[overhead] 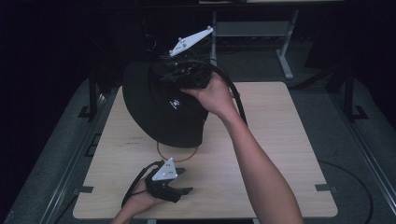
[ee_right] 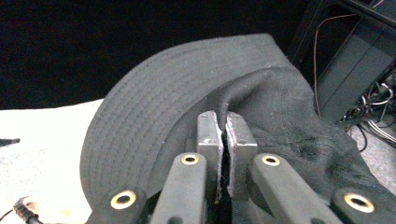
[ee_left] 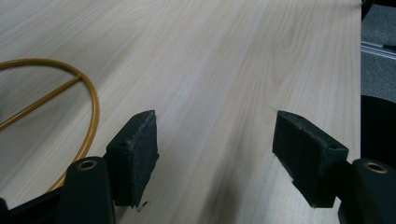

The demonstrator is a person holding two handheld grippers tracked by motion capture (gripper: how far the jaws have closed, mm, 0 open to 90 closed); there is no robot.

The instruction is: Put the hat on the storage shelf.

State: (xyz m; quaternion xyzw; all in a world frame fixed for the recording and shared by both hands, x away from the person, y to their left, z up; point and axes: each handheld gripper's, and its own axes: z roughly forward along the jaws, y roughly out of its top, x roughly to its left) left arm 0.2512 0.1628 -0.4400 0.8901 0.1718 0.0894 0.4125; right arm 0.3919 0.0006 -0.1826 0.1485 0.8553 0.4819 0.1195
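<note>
Black fabric bucket hat (overhead: 161, 107) with its wide stitched brim is lifted clear of the pale wood counter (overhead: 280, 154), hanging above a thin golden wire ring stand (overhead: 177, 156). Left tool (overhead: 180, 190) rests near the front edge, jaws wide, nothing in them. Right tool (ee_right: 223, 140) is pinched tight on the hat's crown fabric. So it's picked up, and I'd guess placing it is what's left.
</note>
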